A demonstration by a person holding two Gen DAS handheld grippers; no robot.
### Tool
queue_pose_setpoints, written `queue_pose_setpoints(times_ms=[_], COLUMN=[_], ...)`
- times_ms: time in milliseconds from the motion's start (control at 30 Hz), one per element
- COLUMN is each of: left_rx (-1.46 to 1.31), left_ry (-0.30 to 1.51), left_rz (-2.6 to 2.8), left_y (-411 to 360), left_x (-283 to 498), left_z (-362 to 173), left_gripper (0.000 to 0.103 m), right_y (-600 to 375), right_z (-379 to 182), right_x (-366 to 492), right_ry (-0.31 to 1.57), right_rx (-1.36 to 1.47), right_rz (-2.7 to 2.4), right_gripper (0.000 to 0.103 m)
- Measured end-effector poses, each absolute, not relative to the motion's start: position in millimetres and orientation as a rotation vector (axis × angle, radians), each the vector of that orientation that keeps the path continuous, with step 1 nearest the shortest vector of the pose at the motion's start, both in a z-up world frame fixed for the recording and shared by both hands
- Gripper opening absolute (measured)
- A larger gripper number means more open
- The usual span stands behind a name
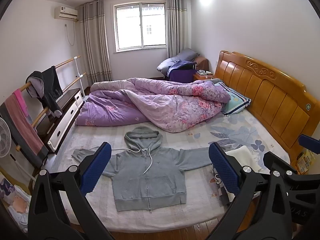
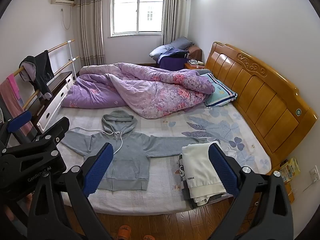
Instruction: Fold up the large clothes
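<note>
Orange slippers point(image 2: 125, 232) in right view only, hoodie point(image 1: 148, 172) flat

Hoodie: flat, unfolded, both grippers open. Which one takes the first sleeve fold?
Probably the left gripper. It is centred over the grey hoodie, with the left-side sleeve beside its finger. The right gripper sits further right, framing the stack of folded clothes.

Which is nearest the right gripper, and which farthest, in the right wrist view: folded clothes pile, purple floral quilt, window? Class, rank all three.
Measured from the right gripper, which is open:
1. Folded clothes pile: near edge of the bed, just inside the right finger.
2. Purple floral quilt: bunched across the bed's far half.
3. Window: in the back wall.
</note>
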State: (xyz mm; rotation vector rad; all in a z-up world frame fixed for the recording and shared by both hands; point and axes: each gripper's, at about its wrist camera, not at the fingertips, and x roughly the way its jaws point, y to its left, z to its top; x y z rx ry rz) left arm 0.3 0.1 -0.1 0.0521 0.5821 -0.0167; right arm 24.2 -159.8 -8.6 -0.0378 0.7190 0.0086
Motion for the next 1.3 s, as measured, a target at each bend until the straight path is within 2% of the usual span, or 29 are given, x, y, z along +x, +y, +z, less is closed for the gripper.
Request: queue_pose_setpoints(times_ms=[1300], left_rx=[0.051], left_ry=[0.582], left_rz=[-0.018], left_y=[0.4], left_x=[0.2], left_z=[0.4], left_gripper=[0.098], right_y=[-150.4], right_z=[-12.3], right_x=[24.9], right_ry=[0.728], right_rx=[-0.036], right_rz=[0.009], right_gripper=[0.092])
